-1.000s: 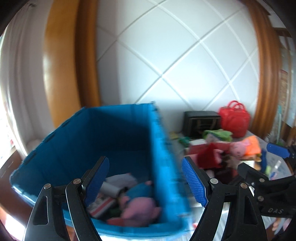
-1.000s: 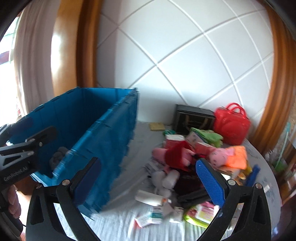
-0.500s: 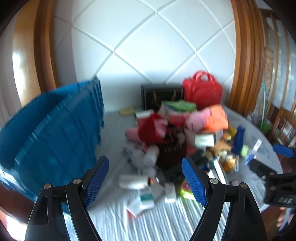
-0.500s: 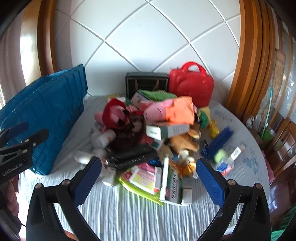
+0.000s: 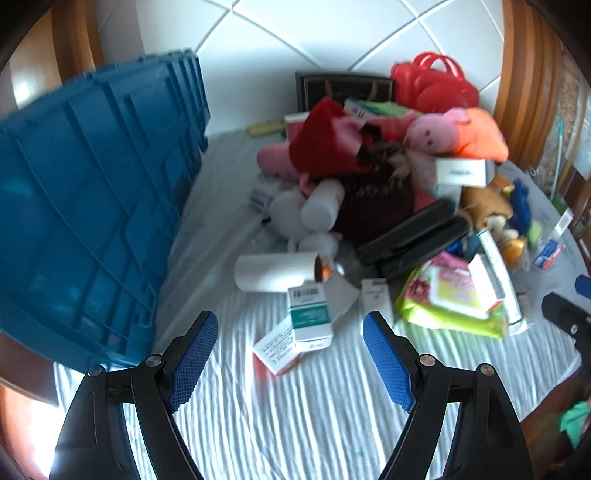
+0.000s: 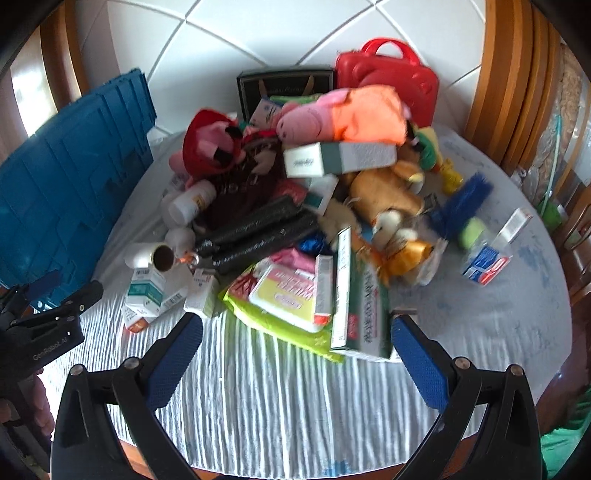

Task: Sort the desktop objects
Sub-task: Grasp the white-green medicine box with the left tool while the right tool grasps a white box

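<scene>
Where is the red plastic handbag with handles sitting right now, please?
The red plastic handbag stands at the far edge of the table against the white tiled wall, right of the black box and behind the pink pig plush.

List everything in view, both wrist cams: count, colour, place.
crate: 1, blue, left edge of table
handbag: 1, red, back against wall
black box: 1, black, back, left of handbag
pig plush: 1, pink with orange, top of pile
black cases: 2, black, pile centre
teal-white box: 1, near front left of pile
white bottle: 1, lying open, behind that box
tablecloth: 1, white, ribbed
left gripper: open, empty
right gripper: open, empty
</scene>
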Demonstrator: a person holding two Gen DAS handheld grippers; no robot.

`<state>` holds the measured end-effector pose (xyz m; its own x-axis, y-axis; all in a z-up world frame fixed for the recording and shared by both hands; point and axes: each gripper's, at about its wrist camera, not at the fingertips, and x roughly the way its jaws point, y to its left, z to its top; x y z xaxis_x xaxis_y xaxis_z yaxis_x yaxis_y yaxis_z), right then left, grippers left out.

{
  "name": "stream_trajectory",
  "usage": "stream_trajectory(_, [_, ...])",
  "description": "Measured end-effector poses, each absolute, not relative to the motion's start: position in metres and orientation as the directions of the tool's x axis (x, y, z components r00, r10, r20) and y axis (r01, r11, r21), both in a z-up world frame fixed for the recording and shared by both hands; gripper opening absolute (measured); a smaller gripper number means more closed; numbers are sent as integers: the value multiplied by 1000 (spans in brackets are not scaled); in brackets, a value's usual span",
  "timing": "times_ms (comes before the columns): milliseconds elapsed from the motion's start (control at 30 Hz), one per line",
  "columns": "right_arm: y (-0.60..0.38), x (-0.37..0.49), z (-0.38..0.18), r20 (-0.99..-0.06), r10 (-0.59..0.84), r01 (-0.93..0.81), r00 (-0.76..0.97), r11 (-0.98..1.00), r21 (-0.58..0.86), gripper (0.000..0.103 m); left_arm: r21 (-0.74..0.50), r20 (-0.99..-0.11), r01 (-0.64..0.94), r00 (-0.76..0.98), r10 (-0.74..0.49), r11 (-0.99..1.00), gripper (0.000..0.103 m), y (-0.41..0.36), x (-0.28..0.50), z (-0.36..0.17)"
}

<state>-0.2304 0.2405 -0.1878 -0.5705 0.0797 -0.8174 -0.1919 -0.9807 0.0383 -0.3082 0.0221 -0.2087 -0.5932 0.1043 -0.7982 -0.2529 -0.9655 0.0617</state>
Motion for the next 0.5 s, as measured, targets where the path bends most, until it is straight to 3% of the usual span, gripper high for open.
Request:
stream_trajectory(400, [248,-236,-224,-855,175,-332,-489,-943,-3,103,22,-857,-355,-488,165,-935,81,42,-349,-274])
stream_trajectory(433, [256,-233,-226,-856,186,-352,-482,-936,-5,103,21,-862,-356,-479,163,-934,80,43,-352,-278])
stream_trajectory(500, [274,-225,-231,-861,208,-394,-464,-919,-10,103,17,-872,-358,-462,161,-934,68,45,-357,-287])
